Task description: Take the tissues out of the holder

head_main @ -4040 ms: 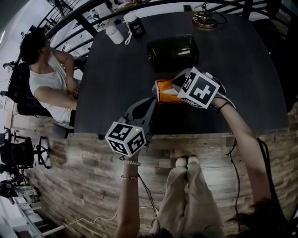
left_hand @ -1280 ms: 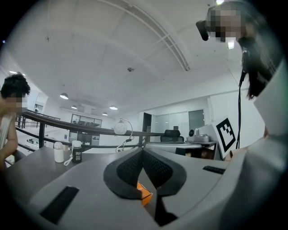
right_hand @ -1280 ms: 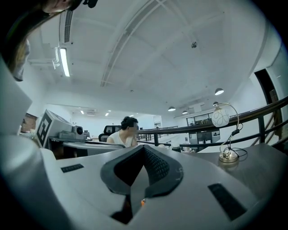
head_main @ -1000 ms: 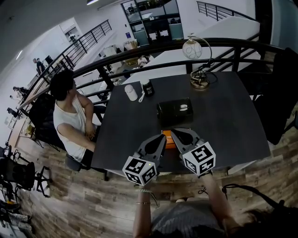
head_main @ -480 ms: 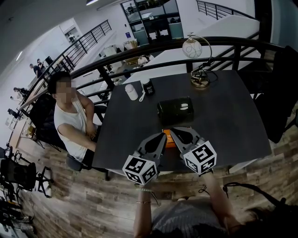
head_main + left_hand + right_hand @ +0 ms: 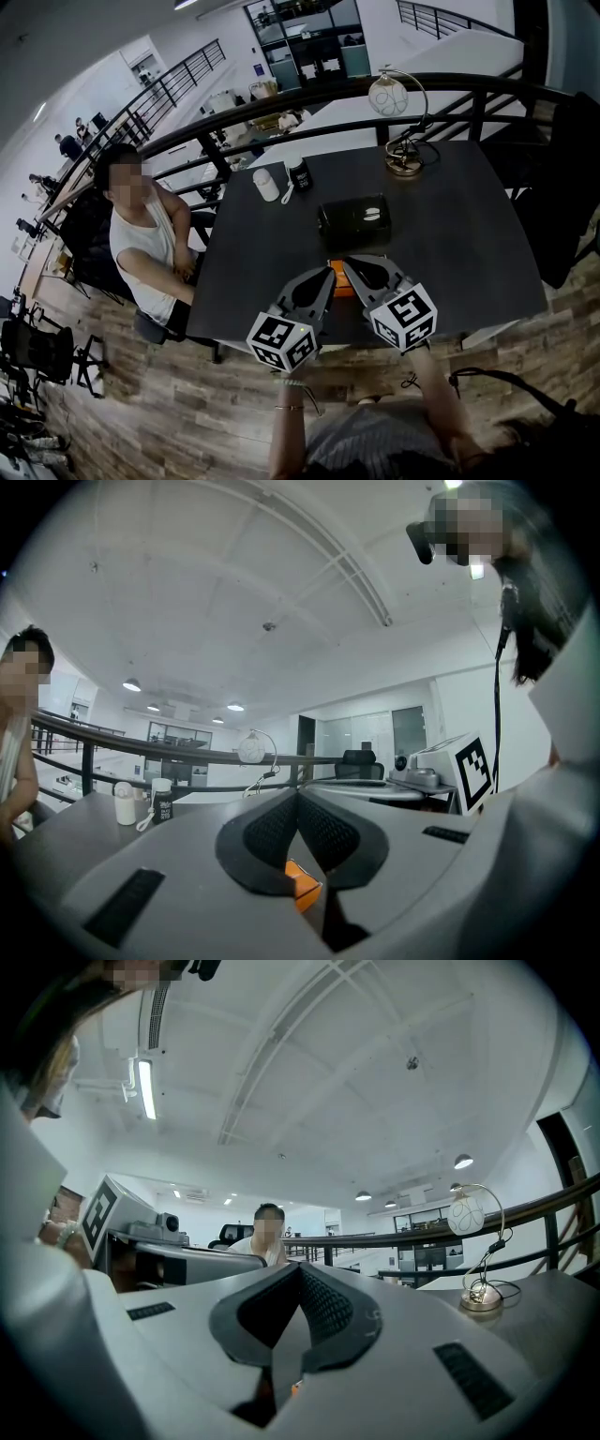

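The black tissue holder [image 6: 353, 218] stands in the middle of the dark table [image 6: 450, 244]. An orange tissue pack [image 6: 339, 281] lies on the table nearer to me, apart from the holder. My left gripper [image 6: 328, 277] and right gripper [image 6: 349, 267] hover side by side over the table's near edge, their tips converging just above the pack. Both are shut with nothing between the pads. In the left gripper view the left gripper [image 6: 298, 795] points level, with the orange pack [image 6: 302, 885] showing below its tips. In the right gripper view the right gripper [image 6: 298, 1269] points level too.
A globe lamp [image 6: 401, 122] stands at the table's far right corner. A white bottle [image 6: 266, 185] and a dark bottle [image 6: 298, 175] stand at the far left. A person [image 6: 141, 239] sits at the table's left side. A black railing [image 6: 281, 112] runs behind the table.
Over the last second neither gripper moved. Four seconds ago the right gripper reached over the orange pack; now it is drawn back level with the left, and the head view looks further forward.
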`<state>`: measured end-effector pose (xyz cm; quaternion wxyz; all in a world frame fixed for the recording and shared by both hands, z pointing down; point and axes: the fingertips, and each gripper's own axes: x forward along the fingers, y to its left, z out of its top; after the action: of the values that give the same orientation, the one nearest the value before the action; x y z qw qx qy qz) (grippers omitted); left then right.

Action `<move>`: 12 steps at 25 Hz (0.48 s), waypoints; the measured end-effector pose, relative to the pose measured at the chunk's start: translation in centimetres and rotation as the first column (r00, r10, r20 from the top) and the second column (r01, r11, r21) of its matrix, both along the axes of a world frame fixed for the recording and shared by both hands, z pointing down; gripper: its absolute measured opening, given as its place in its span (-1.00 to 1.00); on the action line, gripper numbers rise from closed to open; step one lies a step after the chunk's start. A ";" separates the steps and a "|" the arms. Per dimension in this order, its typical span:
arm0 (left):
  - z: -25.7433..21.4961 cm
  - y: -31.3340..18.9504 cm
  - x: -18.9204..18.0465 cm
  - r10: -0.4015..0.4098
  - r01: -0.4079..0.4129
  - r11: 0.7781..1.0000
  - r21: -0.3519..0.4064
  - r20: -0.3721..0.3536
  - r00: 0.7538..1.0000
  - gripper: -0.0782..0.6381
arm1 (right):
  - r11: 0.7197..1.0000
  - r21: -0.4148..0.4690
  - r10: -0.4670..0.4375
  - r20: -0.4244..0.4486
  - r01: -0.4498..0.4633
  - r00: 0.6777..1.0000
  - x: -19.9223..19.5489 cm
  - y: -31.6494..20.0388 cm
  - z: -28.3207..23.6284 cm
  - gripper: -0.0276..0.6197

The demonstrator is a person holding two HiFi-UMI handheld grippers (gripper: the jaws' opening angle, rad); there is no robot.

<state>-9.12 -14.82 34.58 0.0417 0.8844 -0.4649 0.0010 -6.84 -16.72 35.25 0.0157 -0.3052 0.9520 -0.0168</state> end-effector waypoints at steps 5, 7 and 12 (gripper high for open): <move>0.2 -0.1 0.1 0.006 -0.006 1.000 -0.004 0.001 1.000 -0.76 | 1.000 -0.001 0.005 -0.002 -0.005 1.000 0.1 -0.1 0.1 -0.87; 0.1 -0.1 0.1 0.009 -0.009 1.000 -0.004 0.001 1.000 -0.76 | 1.000 0.002 0.010 -0.004 -0.010 1.000 0.1 -0.1 0.0 -0.87; -0.2 -0.2 0.3 0.020 -0.020 1.000 0.002 0.003 1.000 -0.76 | 1.000 0.011 0.022 -0.005 -0.022 1.000 0.1 -0.1 -0.3 -0.87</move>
<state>-8.82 -15.02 34.43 0.0400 0.8889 -0.4563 0.0023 -6.70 -16.86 34.91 0.0151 -0.3154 0.9488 -0.0106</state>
